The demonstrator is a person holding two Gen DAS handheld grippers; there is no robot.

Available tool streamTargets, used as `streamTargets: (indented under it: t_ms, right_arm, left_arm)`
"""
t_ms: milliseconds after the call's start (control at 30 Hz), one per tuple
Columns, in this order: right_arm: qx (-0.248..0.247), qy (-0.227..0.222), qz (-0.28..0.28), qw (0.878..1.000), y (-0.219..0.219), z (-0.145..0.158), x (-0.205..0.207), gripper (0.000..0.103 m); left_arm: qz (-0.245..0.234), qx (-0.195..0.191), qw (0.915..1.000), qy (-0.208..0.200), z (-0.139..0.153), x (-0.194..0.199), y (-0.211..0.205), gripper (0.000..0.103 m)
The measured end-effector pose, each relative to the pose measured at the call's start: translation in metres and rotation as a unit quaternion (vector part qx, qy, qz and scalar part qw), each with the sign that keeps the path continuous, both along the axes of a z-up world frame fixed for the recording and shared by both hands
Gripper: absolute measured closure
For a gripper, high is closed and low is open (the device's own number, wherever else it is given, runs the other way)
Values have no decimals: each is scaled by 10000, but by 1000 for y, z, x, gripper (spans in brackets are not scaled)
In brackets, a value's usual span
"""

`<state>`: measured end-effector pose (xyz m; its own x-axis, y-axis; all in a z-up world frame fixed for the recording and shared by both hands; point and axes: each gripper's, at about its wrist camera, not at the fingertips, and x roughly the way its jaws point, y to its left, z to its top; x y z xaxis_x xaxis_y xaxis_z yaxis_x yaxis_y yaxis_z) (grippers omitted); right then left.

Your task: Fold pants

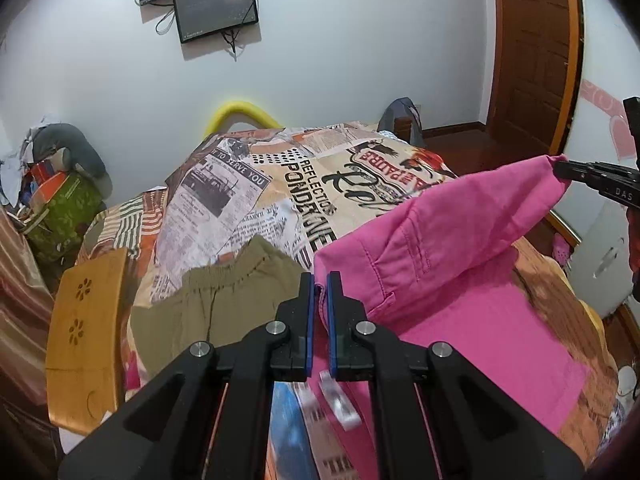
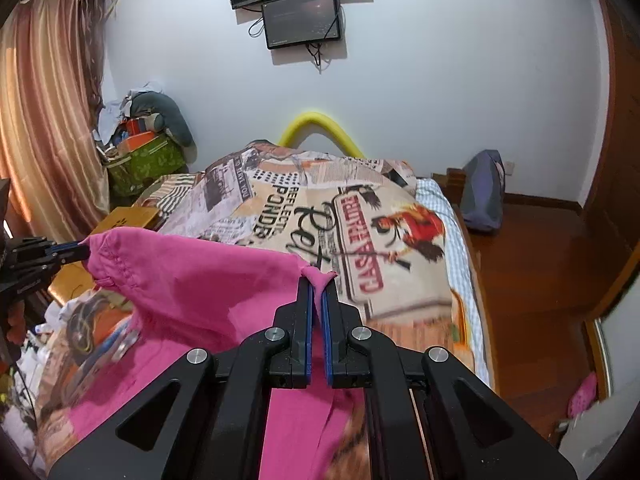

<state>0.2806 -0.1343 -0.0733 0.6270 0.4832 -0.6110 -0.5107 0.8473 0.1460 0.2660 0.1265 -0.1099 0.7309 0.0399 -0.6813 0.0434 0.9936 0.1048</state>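
Note:
Pink pants (image 1: pixel 452 240) are held up over the bed, stretched between both grippers, with the lower part lying on the blanket. My left gripper (image 1: pixel 320 280) is shut on one corner of the pants' top edge. My right gripper (image 2: pixel 318 280) is shut on the other corner, where pink cloth (image 2: pixel 224 292) bunches between the blue pads. The right gripper also shows in the left wrist view (image 1: pixel 560 168) at the far right. The left gripper shows in the right wrist view (image 2: pixel 82 250) at the far left.
The bed carries a printed blanket (image 1: pixel 280 184). Khaki shorts (image 1: pixel 216 300) lie left of the pink pants. A wooden board (image 1: pixel 84 332) stands at the bed's left edge. A cluttered pile with a green bag (image 1: pixel 68 208) sits by the wall. Wooden floor (image 2: pixel 540 264) lies right.

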Motion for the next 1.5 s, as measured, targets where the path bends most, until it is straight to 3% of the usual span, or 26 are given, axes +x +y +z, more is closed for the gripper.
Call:
streamTargets:
  t_ms: [167,433,767,1000,1067,1200,1433,1500]
  right_arm:
    - [-4,144,60,9999,-11,-15,-41,99]
    - [-238,370,131,9989,-19,-51,-95,99]
    - [-217,786,5,9967,-33,-90,-118,99]
    - [-548,900,28,9944,-36,-105,-138,96]
    - [-775,927,-16,9927,-37,-108,-141,93]
    - [-907,841,-63,9923,-43,-105,-151,70]
    - [-896,448,220,9947,-31,-81,-167,68]
    - [-801,400,411,9951,-19,-75,-169,68]
  left_arm:
    - [-102,-25,9999,14,-9,-41,-12,98]
    - [-35,-293,9989,362,-53,-94,-19,98]
    - [-73,-214,9981,569,-81,-131,-31,98]
    - [-102,-133,9970,755,-92,-144,-38,98]
    - [-90,-180,9966,795,-94,-149,-37,97]
    - [-120,-193,9963,835,-89,-158,-35,97]
    - [-321,-67,9982,500,-56,-164,-46,84]
    - [-463,-92,9978,459,-52,-159,-55,74]
